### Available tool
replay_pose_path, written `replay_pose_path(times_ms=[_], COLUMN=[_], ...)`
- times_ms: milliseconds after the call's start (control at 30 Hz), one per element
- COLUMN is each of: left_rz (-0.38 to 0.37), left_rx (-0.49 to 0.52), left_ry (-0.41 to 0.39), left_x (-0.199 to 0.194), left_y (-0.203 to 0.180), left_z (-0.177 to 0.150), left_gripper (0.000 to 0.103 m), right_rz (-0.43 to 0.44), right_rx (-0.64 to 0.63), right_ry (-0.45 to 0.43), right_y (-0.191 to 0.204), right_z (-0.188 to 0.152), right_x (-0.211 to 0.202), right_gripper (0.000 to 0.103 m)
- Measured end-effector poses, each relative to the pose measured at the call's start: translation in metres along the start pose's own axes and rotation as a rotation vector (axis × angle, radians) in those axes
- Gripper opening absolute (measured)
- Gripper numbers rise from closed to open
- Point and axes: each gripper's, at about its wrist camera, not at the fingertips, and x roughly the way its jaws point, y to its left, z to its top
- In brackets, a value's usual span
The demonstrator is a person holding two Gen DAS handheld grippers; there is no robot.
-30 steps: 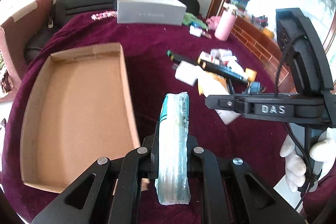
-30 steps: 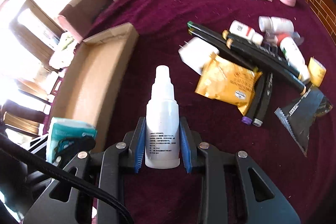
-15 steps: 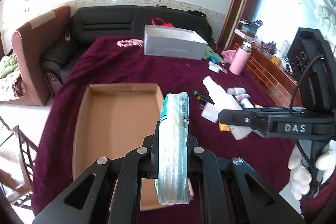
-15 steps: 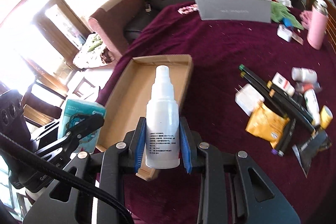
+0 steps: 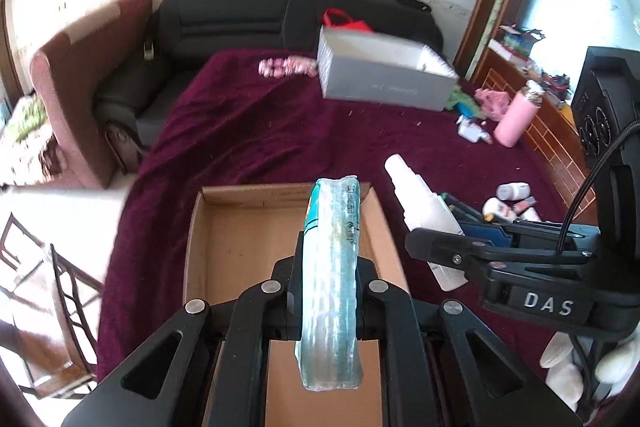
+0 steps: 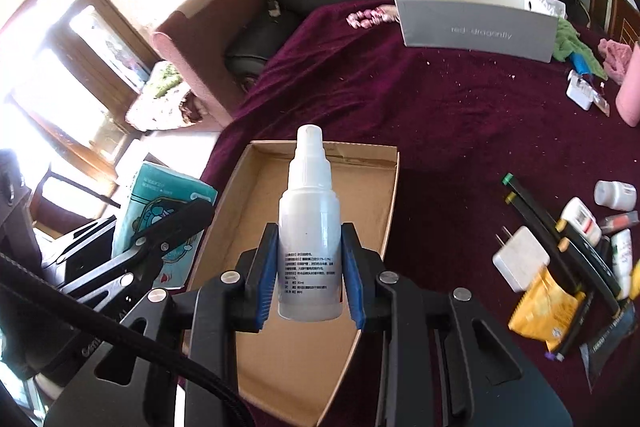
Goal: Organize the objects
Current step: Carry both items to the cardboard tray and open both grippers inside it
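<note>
Maroon-clothed counter, open cardboard tray near its left edge, grey box at far side, left tongs clamped on tissue pack above tray, right tongs clamped on white spray bottle above tray, clutter pile at right

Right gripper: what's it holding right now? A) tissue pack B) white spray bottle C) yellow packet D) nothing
B: the right gripper has its blue pads pressed on both sides of the white spray bottle, above the cardboard box; the tissue pack is in the left gripper.
</note>
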Motion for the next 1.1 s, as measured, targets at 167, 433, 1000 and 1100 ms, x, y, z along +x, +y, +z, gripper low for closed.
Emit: replay_pose_path(times_ms=[167,433,1000,1100], left_rz=[0.001,0.019,0.075,0.079], left_rx=[-0.033,-0.125,-0.175,-0.179], left_ry=[0.061,0.131,0.132,0.133], left_x=[0.044,0.102,0.130,0.130], left_y=[0.012,0.034,0.050,0.049], left_z=[0.000,0.001,-0.006,-0.004], left_gripper=[0.009,0.009,0.011,0.012], right_rz=[-0.033,-0.103,-0.193,-0.207], right_rx=[0.062,0.095,0.044,0.043], right_ry=[0.057,0.097,0.086,0.074], right_y=[-0.016,-0.030,-0.031,-0.030], right_z=[0.013,0.022,0.026,0.026], right_x=[0.048,0.101,0.133,0.132], right_gripper=[0.028,0.028,0.028,0.028])
